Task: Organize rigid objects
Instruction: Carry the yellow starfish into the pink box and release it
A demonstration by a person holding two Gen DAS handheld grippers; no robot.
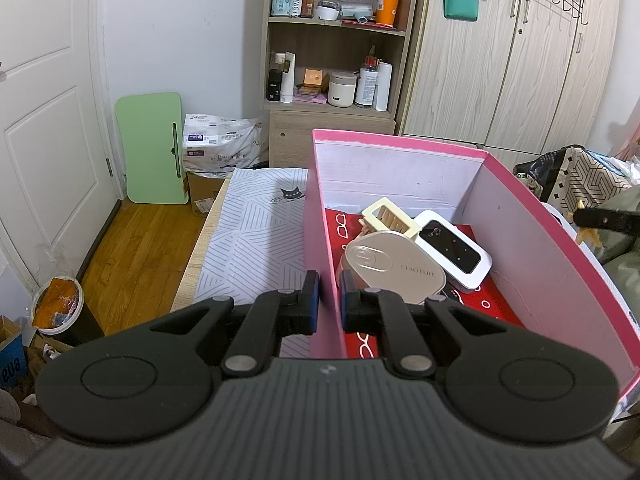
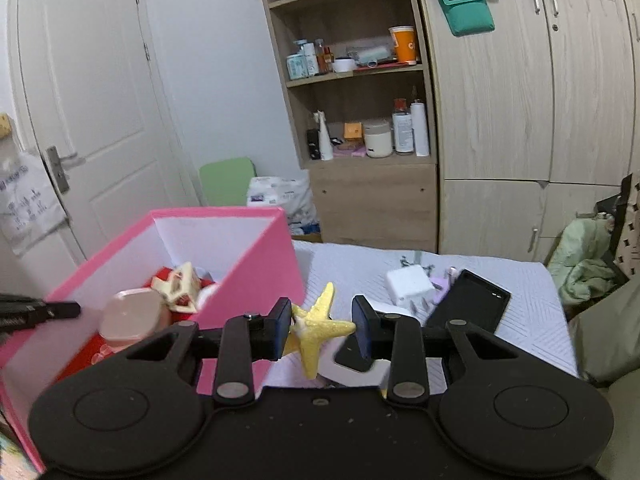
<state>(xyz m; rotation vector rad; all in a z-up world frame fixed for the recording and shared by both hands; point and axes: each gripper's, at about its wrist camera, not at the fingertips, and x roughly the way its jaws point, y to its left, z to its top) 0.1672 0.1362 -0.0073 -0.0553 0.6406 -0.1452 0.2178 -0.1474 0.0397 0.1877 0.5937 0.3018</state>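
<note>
- My right claw (image 2: 322,330) grips the yellow starfish (image 2: 316,330): the pads pinch it across two opposite arms, and its long arm points up and away from me, tilted slightly right.
- The starfish hangs clear of the bedspread (image 2: 520,280), raised between the jaws.
- The pink box (image 2: 256,272) lies to the left of this claw and just beyond it; its near right wall stands right beside the left pad, so the coming move, as I judge it, goes left and over that rim.
- My left claw (image 1: 330,300) is clamped shut on the box's left wall (image 1: 320,240), one pad outside and one inside, steadying it.
- Ahead and to the right of the left claw, inside the box, sit a beige case (image 1: 394,266), a white device with a black face (image 1: 456,254) and a cream clip (image 1: 390,218).
- Both claws point forward and downward; the right one is nearer the starfish's drop spot.
- Right of and beyond the right claw, a white charger (image 2: 408,286) and a black phone (image 2: 468,300) wait on the bedspread.
</note>
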